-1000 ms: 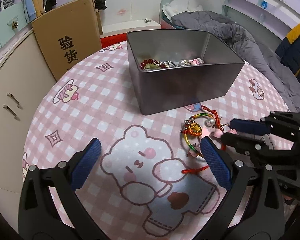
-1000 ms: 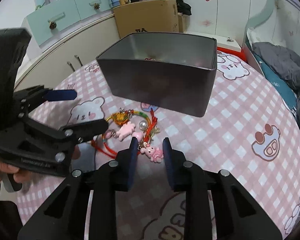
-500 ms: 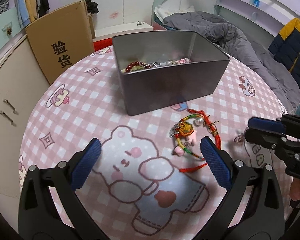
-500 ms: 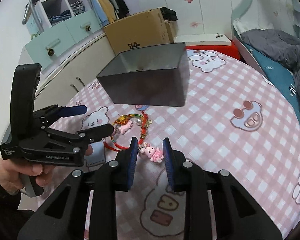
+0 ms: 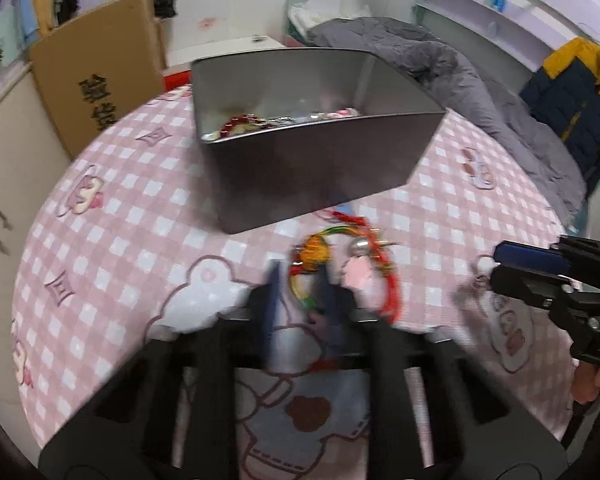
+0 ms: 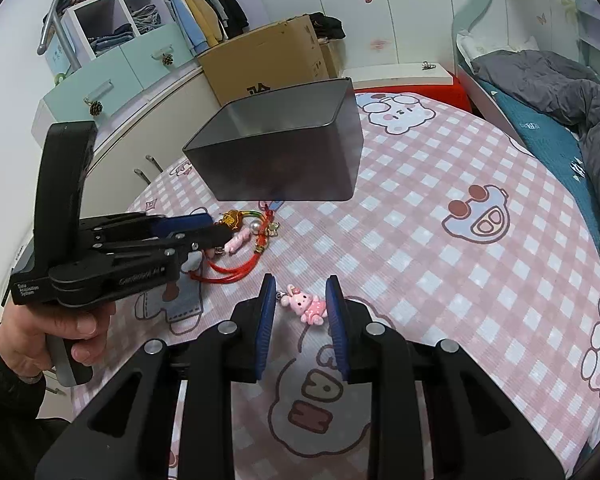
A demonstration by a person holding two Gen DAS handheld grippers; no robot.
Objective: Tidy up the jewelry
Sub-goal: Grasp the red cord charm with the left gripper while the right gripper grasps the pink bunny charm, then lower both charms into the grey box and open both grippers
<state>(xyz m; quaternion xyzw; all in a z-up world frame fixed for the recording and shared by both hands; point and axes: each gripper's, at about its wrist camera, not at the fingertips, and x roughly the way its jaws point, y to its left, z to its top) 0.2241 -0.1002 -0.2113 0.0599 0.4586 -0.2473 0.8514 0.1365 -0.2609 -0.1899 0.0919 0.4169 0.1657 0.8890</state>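
A grey metal tin stands on the round table and holds beads and jewelry; it also shows in the right wrist view. In front of it lies a red-green-yellow cord bracelet with a gold charm and pearl, also in the right wrist view. My left gripper has its fingers drawn narrow around the bracelet's green cord. My right gripper is partly open around a pink bunny charm lying on the table; its pads are apart from the charm.
The table has a pink checked cloth with cartoon bears. A cardboard box and cabinets stand behind on the left. A bed with a grey duvet is at the right. The right gripper shows at the right edge.
My left gripper moved right onto the bracelet and closed from wide open to narrow. My right gripper opened a little and the pink bunny charm now lies on the table between its fingers.
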